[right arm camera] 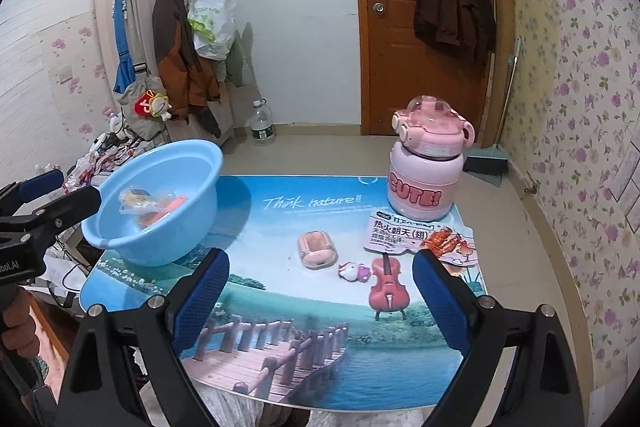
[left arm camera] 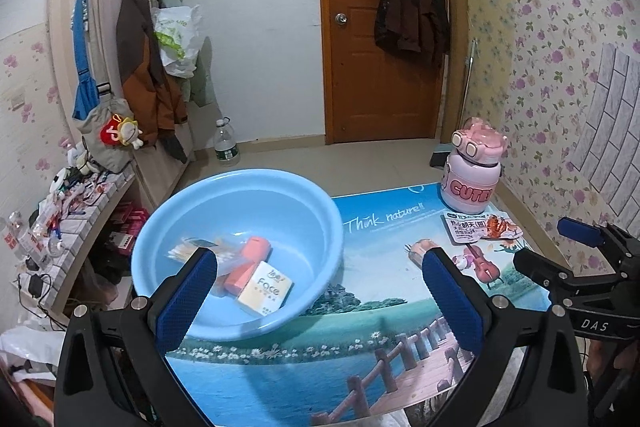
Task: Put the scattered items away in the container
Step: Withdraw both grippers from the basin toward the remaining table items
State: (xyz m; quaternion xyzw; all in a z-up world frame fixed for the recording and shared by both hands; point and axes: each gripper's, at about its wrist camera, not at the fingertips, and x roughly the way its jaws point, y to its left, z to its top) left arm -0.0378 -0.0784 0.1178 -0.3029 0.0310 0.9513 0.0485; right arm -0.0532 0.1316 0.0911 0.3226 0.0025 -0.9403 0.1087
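A light blue basin (left arm camera: 320,223) (right arm camera: 208,163) stands at the table's left. It holds a tissue pack (left arm camera: 266,289), a coral case (left arm camera: 248,261) and a clear packet (left arm camera: 204,247). On the table lie a pink earbud case (right arm camera: 316,249), a small white and purple figure (right arm camera: 354,271), a snack packet (right arm camera: 420,237) (left arm camera: 480,227) and a pink bottle (right arm camera: 426,171) (left arm camera: 474,167). My left gripper (left arm camera: 320,291) is open and empty above the basin's near rim. My right gripper (right arm camera: 320,303) is open and empty, short of the earbud case.
The table (right arm camera: 280,355) has a scenic printed top. A cluttered shelf (left arm camera: 68,211) stands left of it. A wardrobe with hanging coats (left arm camera: 140,47), a water jug (left arm camera: 226,147) on the floor and a wooden door (left arm camera: 380,27) are behind.
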